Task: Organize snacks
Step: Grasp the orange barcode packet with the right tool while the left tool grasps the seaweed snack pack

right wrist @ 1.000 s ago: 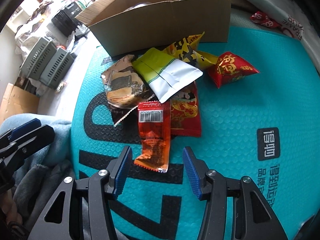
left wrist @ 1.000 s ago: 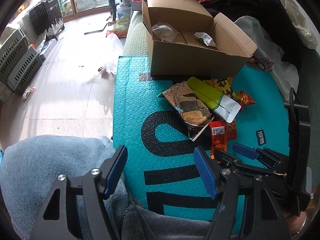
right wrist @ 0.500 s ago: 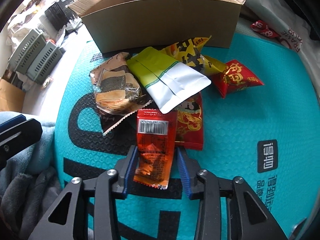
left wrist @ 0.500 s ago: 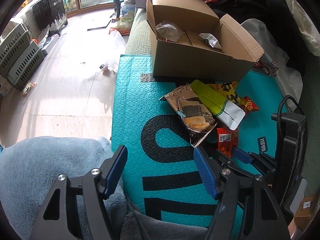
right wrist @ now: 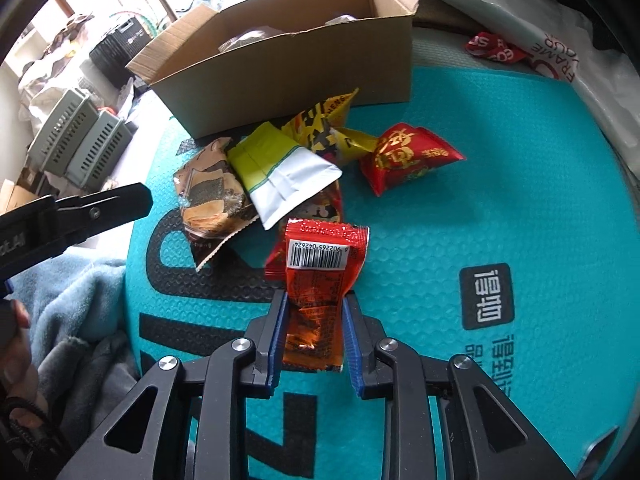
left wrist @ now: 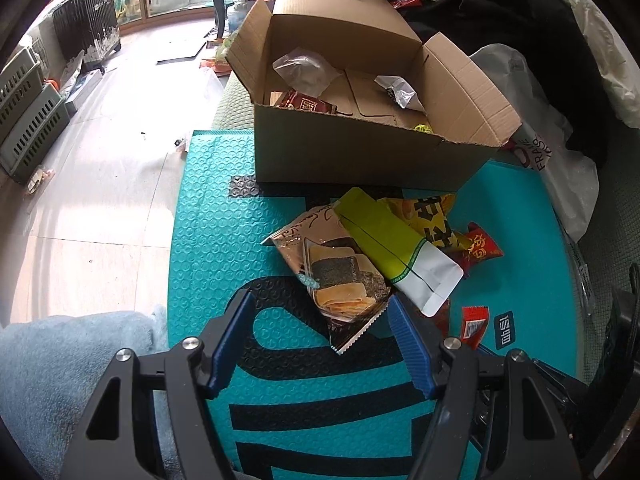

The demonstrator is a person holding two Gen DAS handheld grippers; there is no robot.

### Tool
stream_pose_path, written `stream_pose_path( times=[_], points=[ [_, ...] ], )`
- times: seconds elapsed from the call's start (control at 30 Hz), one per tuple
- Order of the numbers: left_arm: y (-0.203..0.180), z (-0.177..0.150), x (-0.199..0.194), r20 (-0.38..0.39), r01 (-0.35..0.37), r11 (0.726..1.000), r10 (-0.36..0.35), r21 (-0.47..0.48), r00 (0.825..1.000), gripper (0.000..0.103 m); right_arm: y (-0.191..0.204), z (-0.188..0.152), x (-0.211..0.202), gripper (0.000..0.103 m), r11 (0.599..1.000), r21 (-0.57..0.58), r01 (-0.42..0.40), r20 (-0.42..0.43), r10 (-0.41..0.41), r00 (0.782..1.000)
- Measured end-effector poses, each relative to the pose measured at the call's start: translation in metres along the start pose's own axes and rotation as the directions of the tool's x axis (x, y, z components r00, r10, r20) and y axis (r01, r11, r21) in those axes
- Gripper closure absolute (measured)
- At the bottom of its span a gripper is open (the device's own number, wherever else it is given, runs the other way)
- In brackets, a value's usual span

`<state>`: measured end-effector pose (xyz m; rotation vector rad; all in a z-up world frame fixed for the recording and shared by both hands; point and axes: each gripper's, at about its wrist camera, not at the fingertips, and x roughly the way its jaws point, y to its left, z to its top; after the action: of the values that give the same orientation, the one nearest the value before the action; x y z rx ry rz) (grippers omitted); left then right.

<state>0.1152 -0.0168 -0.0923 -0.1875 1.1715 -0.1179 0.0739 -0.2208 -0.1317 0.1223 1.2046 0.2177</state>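
Observation:
My right gripper is shut on an orange-red snack packet with a barcode, held a little above the teal bubble mat. The same packet shows at the lower right of the left wrist view. My left gripper stands open, its tips on either side of the near corner of a brown cracker packet. A green-and-white pouch, a yellow-black packet and a red packet lie heaped behind it. An open cardboard box with a few wrappers inside stands beyond the heap.
A grey-blue blanket lies at the near left of the mat. A white plastic bag and dark clothing crowd the right. Grey crates stand on the pale floor to the left.
The right jaws closed on the orange-red packet and raised it off the mat. The left gripper moved toward the heap, still open, so the brown packet now sits at its tips.

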Motion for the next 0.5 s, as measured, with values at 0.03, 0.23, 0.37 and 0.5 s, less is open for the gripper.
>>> stream_pose_path(
  times=[0.03, 0.23, 0.37, 0.5],
  points=[
    [-0.003, 0.003, 0.005, -0.002, 0.006, 1.000, -0.006, 0.000, 1.000, 0.035, -0.002, 0.001, -0.002, 0.077, 1.000, 0.007, 0.007, 0.002, -0.007, 1.000],
    [-0.017, 0.020, 0.030, -0.015, -0.001, 1.000, 0.001, -0.011, 1.000, 0.035, -0.013, 0.008, -0.006, 0.077, 0.999, 0.044, 0.020, 0.011, -0.021, 1.000],
    [-0.015, 0.026, 0.050, -0.047, -0.046, 0.999, 0.045, -0.017, 0.998, 0.035, -0.014, 0.012, -0.002, 0.077, 0.998, 0.054, 0.020, 0.007, -0.021, 1.000],
    [-0.010, 0.026, 0.062, -0.065, -0.088, 0.996, 0.087, -0.014, 0.994, 0.035, -0.013, 0.012, -0.001, 0.077, 0.998, 0.057, 0.020, 0.001, -0.020, 1.000]
  ],
)
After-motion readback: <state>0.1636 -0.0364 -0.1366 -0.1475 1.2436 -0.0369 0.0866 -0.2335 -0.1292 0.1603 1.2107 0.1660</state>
